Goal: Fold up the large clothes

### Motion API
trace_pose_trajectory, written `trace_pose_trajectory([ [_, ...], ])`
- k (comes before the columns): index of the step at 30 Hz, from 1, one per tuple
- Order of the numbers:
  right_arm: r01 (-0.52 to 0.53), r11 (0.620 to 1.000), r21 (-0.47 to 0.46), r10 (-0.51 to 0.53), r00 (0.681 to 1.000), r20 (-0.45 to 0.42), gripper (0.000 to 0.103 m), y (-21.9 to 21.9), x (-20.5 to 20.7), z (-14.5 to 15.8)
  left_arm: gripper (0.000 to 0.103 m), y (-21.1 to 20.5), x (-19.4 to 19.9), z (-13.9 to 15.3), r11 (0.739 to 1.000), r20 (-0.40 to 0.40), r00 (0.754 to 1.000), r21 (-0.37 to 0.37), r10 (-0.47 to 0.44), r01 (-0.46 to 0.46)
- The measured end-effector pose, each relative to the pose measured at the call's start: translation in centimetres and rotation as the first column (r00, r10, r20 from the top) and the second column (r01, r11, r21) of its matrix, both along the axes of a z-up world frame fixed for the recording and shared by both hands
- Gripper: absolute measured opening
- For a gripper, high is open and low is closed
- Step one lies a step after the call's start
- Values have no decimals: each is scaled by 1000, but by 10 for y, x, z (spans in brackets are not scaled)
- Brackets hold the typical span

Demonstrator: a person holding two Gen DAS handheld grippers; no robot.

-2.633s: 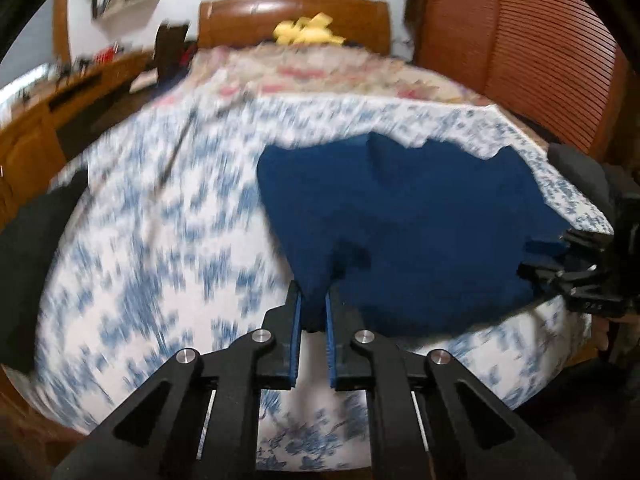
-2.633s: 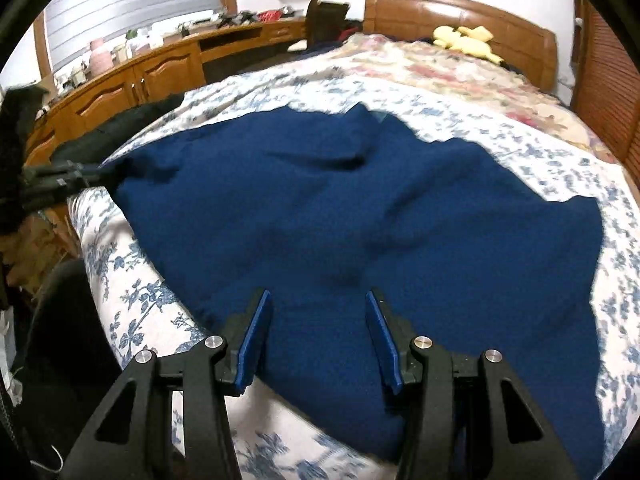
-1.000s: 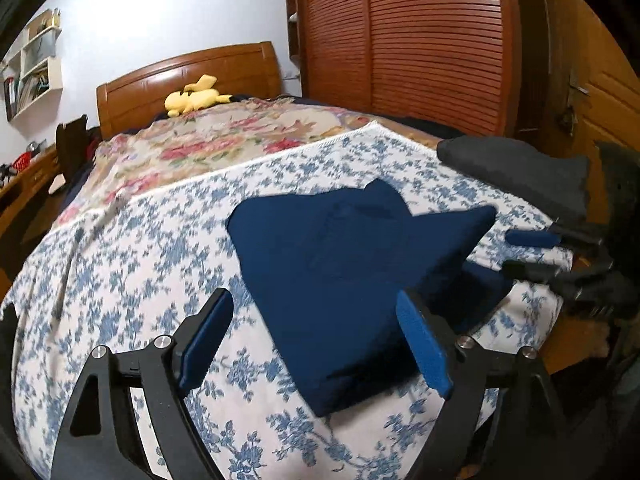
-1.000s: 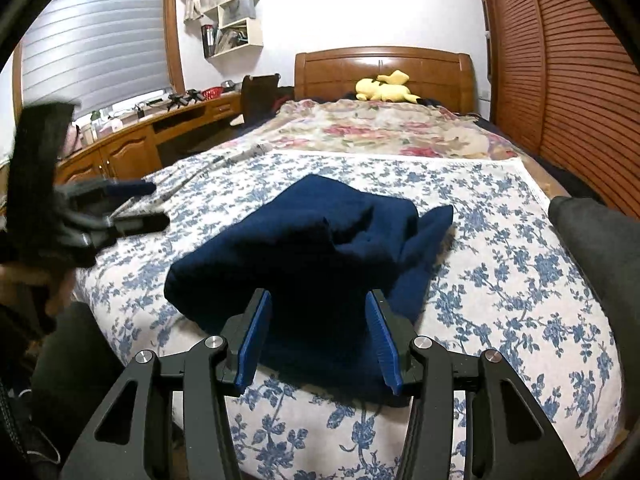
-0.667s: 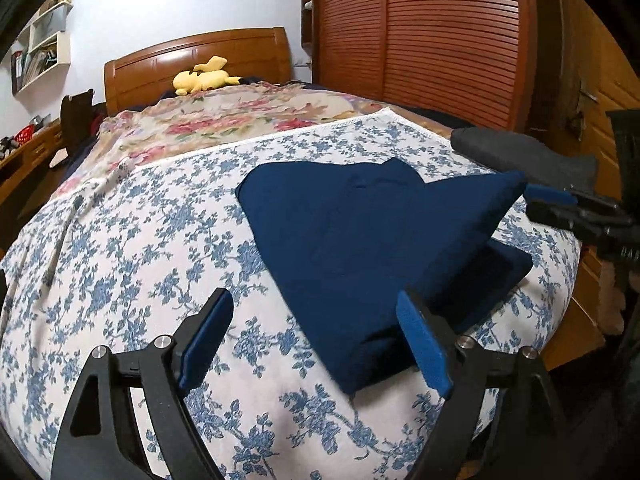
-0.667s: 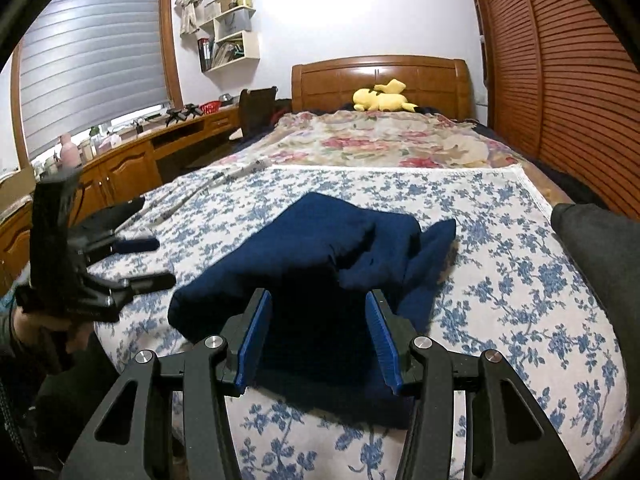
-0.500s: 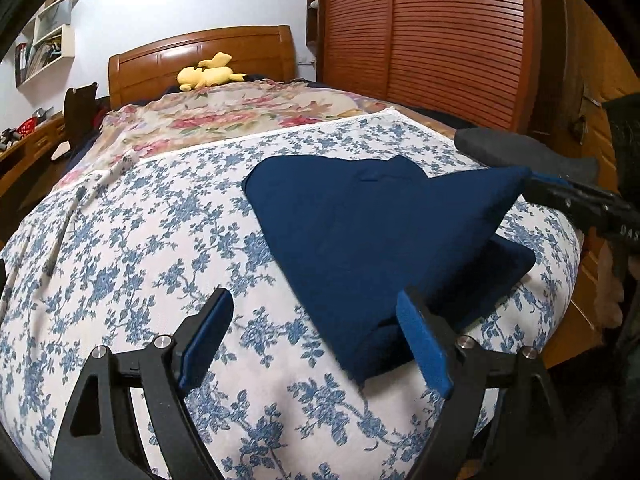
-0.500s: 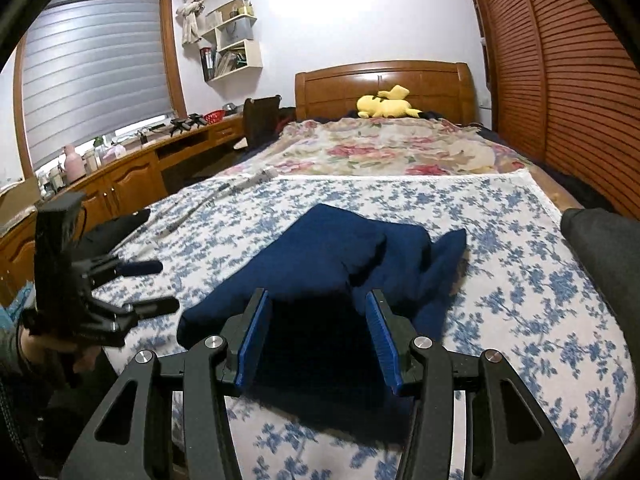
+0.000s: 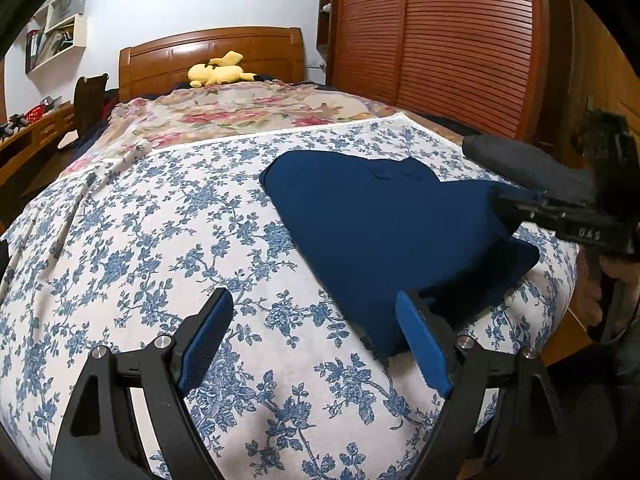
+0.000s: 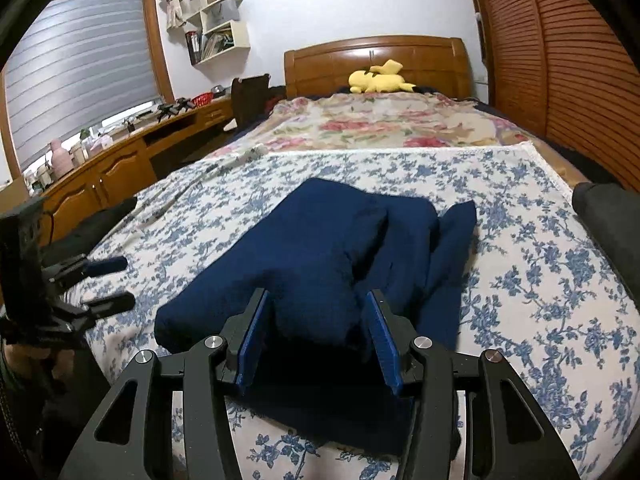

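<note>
A dark blue garment (image 9: 384, 232) lies folded over on the blue-flowered bed sheet (image 9: 160, 240), near the bed's front right corner. It also shows in the right wrist view (image 10: 328, 264). My left gripper (image 9: 316, 344) is wide open and empty, above the sheet just left of the garment's near corner. My right gripper (image 10: 316, 340) is open, and a raised fold of the garment sits between its jaws. From the left wrist view the right gripper (image 9: 532, 208) reaches the garment's right edge. The left gripper (image 10: 108, 280) shows open at the left of the right wrist view.
A yellow plush toy (image 9: 218, 72) lies by the wooden headboard (image 9: 208, 56). A floral quilt (image 10: 380, 124) covers the far half of the bed. A dark grey cloth (image 10: 608, 220) lies at the right edge. Louvred wardrobe doors (image 9: 460, 48) stand to the right, a wooden desk (image 10: 120, 164) to the left.
The left gripper went from shut on the garment to wide open and drew back. The garment went from spread out to folded over. The right gripper moved onto the raised fold.
</note>
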State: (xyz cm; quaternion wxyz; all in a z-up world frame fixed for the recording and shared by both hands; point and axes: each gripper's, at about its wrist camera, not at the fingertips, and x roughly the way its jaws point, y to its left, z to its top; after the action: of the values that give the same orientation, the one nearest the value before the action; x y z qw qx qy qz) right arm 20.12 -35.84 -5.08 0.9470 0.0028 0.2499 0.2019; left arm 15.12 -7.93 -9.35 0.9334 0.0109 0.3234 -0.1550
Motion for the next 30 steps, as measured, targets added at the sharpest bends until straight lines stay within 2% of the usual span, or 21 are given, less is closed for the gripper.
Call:
trace_pose_trajectory([
  [2,-13,1000,-10,13,1000,1,49,4,0,-2,84,3,-1,1,1000,2,1000,-5,3,-3],
  [3,-17,1000,-19,17,1000,3,35,7,0,-3,84,4,-1,1,1000,4,1000,-8,5,-5],
  [5,-31,999,-39,31,999,-7,19,13,2,-5,84,8,-4,3,1000,11,1000,-20,12,-12],
  [6,-30,998,-52,30,1000,-3,16,15,2,-7,84,10,-5,4,1000,13,1000,-26,12,-12],
  [9,-25,995,-101,30,998,46,12,19,-6,0,84,17,-9,8,999,18,1000,-37,15,-15],
  [12,-19,990,-141,35,994,108,11,20,-15,21,84,23,-11,11,999,20,1000,-44,19,-18],
  [17,58,974,-217,-17,983,184,11,8,-32,46,84,30,-14,13,998,18,1000,-65,23,-22],
  [20,117,974,-192,-94,988,124,12,-18,-31,29,84,28,-17,14,997,25,1000,-75,7,-5],
  [22,149,973,-178,-144,989,41,17,-34,-25,10,84,27,-20,14,997,31,1000,-74,-4,7],
  [25,176,965,-194,-178,984,6,24,-45,-27,0,84,26,-22,15,997,32,999,-80,-17,19],
  [27,204,954,-219,-204,979,25,41,-43,-32,7,84,26,-24,17,997,37,999,-78,-21,24],
  [30,251,942,-223,-240,968,76,47,-42,-44,30,84,27,-25,18,996,40,999,-85,-20,23],
])
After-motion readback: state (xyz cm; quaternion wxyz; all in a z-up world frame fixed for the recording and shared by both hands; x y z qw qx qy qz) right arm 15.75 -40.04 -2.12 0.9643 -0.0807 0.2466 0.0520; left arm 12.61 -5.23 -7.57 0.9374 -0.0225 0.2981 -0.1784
